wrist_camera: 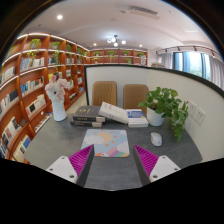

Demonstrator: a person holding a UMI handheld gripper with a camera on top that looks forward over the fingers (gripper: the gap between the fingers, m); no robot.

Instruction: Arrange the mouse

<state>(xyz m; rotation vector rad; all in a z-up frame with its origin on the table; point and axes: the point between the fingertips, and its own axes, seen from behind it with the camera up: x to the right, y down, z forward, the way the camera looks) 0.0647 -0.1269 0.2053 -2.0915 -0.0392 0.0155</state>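
Gripper (112, 163) is hovering open and empty; mouse (156, 139) is lying ahead and right of it on worktop (70, 142), beside mousepad (105, 142).

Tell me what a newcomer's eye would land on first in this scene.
Likely the leafy potted plant at the right side of the grey table, with the white mouse lying just in front of it. Next, the stack of books at the table's far edge and the patterned mouse pad ahead of the open gripper. To the left, a white vase stands before tall bookshelves.
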